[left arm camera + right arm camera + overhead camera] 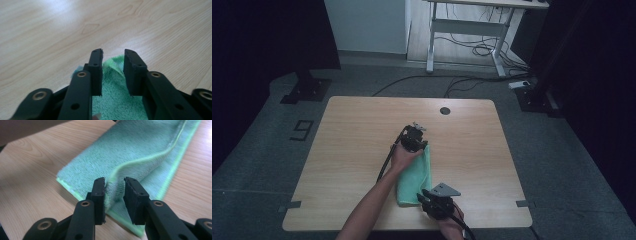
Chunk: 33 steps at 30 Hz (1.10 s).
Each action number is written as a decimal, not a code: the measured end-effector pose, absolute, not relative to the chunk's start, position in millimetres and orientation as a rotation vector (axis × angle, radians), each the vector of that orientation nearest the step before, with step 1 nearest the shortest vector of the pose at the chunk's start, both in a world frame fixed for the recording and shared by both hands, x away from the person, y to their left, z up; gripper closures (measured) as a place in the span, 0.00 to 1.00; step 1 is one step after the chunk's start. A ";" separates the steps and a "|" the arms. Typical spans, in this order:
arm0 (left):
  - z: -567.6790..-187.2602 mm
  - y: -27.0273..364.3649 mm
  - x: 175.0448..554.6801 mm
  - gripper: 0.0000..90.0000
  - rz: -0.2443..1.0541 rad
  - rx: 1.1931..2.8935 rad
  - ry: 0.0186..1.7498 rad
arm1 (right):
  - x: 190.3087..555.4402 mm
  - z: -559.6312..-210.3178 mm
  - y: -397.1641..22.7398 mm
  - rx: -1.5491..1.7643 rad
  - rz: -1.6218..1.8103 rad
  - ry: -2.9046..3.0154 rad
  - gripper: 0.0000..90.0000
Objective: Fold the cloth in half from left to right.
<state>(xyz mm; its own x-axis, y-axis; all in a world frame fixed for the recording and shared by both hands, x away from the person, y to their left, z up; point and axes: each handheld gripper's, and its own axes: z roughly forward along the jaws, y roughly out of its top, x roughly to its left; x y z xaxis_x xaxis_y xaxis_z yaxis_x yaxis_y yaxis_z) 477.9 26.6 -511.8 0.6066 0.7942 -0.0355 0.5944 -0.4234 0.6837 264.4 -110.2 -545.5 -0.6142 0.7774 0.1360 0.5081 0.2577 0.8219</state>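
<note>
High view: folded green towel (pixel 416 176) lies on the bench (pixel 352 150); left tongs (pixel 414 141) at its far end, right tongs (pixel 426 199) at its near end, both spread, towel folds loose between them.

A high camera looks down the whole table (pixel 362 130); both gripper cameras sit close over the shared green towel (pixel 140 150).

the left black two-jaw gripper (pixel 418 145) sat mid-table, jaws parted; the right black two-jaw gripper (pixel 426 198) hovered near the front edge, jaws parted too.
</note>
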 end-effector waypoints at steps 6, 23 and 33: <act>-508.0 30.5 476.6 0.72 0.392 2.162 1.092 | 265.2 -549.9 -124.3 1.250 1.252 2.229 0.70; -500.0 47.4 465.3 0.72 0.404 2.141 1.074 | 273.8 -553.6 -131.7 1.321 1.176 2.200 0.61; -496.4 79.4 447.2 0.70 0.391 2.139 1.059 | 269.4 -533.0 -126.2 1.213 1.195 2.137 0.58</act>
<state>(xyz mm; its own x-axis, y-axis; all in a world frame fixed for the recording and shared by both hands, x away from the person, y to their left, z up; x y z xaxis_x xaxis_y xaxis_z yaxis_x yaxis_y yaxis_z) 447.2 79.4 -496.4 0.6188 0.7845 -0.0398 0.5706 -0.4141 0.7091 269.4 -126.2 -533.0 -0.5397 0.8396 0.0612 0.4915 0.2552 0.8326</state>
